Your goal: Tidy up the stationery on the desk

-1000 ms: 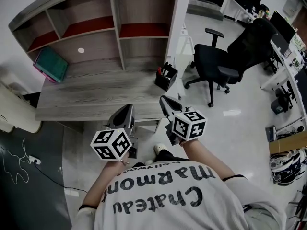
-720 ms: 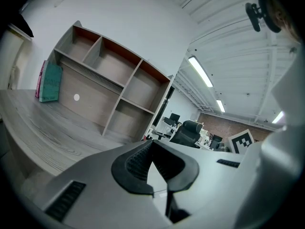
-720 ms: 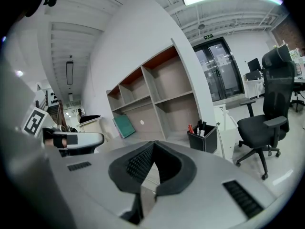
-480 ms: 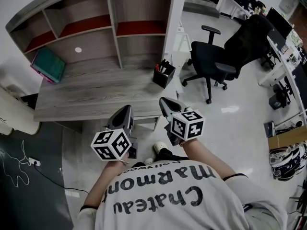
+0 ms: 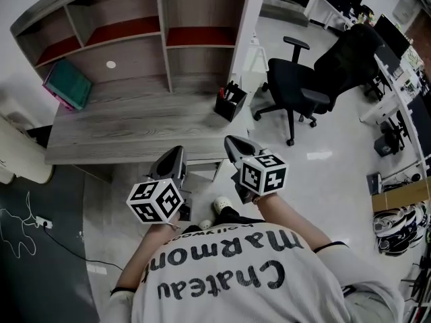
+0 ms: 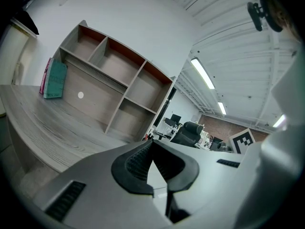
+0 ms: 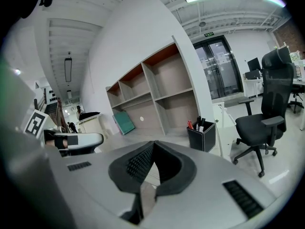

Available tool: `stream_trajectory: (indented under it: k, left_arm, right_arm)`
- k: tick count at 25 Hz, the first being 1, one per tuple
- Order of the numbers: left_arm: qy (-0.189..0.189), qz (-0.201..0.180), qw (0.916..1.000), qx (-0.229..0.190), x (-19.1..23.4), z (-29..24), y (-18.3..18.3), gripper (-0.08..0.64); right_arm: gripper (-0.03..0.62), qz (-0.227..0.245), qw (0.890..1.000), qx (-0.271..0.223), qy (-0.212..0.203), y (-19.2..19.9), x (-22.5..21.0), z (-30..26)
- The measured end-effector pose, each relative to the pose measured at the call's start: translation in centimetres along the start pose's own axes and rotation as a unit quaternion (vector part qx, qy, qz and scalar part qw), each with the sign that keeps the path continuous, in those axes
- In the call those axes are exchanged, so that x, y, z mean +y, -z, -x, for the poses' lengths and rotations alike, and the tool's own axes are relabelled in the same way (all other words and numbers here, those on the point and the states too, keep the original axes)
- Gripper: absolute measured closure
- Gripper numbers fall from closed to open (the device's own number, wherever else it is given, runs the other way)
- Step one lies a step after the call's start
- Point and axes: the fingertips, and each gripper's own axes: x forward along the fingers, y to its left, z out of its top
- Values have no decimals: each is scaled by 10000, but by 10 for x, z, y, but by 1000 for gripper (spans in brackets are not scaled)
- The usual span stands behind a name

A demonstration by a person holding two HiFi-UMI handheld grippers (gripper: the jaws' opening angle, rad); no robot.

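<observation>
A grey wooden desk (image 5: 135,136) with an open shelf unit stands in front of me. A black pen holder (image 5: 230,102) with red and dark pens sits at the desk's right end, also in the right gripper view (image 7: 201,135). A teal and pink folder (image 5: 67,85) leans at the back left, also in the left gripper view (image 6: 55,80). My left gripper (image 5: 176,152) and right gripper (image 5: 231,140) hover side by side before the desk's front edge, both shut and empty. Their jaws meet at the tips in the gripper views (image 6: 152,142) (image 7: 153,143).
A black office chair (image 5: 316,79) stands on the glossy floor right of the desk. A white round sticker (image 5: 111,64) marks the shelf back. More desks with monitors (image 5: 397,39) line the far right. A cable (image 5: 23,227) lies on the dark floor at left.
The head view has shifted slightly. Both grippers keep their place before the desk, still shut.
</observation>
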Motion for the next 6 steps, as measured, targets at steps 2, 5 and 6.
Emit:
stream_trajectory:
  k: [2, 5, 6]
  left_arm:
    - [-12, 4, 10000, 1, 0, 1, 1, 545]
    - [-14, -5, 10000, -14, 0, 2, 2, 545]
    - [-11, -10, 10000, -19, 0, 3, 2, 545]
  right_arm:
    - [577, 20, 10000, 17, 5, 1, 0, 1]
    - [577, 46, 10000, 13, 4, 2, 1, 2]
    - [577, 53, 10000, 9, 2, 2, 1, 3]
